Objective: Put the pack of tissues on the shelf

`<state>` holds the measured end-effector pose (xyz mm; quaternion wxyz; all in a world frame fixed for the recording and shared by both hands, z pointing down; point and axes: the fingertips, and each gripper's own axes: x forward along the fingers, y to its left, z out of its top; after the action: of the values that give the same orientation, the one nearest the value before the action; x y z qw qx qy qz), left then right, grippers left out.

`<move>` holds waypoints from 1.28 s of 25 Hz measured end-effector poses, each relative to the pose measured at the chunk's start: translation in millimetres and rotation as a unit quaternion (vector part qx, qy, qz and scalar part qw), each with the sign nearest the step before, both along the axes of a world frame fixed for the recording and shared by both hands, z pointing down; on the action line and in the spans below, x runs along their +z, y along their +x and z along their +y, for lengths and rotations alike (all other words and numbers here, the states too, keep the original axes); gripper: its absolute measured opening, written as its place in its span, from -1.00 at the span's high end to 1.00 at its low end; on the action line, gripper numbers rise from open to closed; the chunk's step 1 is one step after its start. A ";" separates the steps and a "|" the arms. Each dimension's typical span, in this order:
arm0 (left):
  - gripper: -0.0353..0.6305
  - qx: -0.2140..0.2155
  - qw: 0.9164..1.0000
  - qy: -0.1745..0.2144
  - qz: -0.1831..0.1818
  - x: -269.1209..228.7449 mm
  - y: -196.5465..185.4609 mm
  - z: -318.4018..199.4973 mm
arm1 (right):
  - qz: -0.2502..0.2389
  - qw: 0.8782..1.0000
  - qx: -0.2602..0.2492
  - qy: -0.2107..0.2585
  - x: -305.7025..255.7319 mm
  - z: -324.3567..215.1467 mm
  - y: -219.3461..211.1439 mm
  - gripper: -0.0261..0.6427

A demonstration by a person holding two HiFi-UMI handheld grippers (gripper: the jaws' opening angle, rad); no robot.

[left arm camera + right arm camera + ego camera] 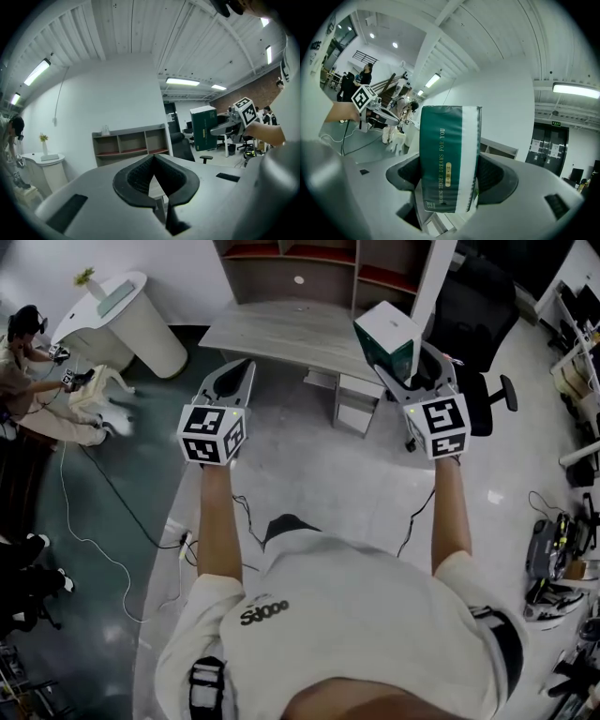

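The pack of tissues (386,338) is a green and white block held upright between the jaws of my right gripper (398,360), which is shut on it. In the right gripper view the pack (447,159) fills the gap between the dark pads (494,176). My left gripper (232,381) is held out level beside it, shut and empty, its tips meeting (153,157). The brown shelf (309,263) with open compartments stands ahead against the wall, behind a grey table (281,334). From the left gripper view the pack (204,127) hangs to the right of the shelf (129,145).
A black office chair (478,324) stands right of the table. A white rounded stand (131,315) with a small plant is at the far left, with a seated person (33,390) beside it. Cables (103,549) trail over the floor.
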<state>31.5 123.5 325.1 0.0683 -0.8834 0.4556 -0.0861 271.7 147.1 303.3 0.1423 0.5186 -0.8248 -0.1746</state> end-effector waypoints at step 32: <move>0.84 0.025 1.000 0.010 0.006 -14.7 -106.4 -325.0 | 0.035 0.998 0.052 0.003 -26.9 -300.9 -94.0 -0.09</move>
<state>-74.8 -201.5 310.5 0.0763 -0.8945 0.4342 -0.0742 177.6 -153.8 276.4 0.1783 0.5550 -0.7907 -0.1870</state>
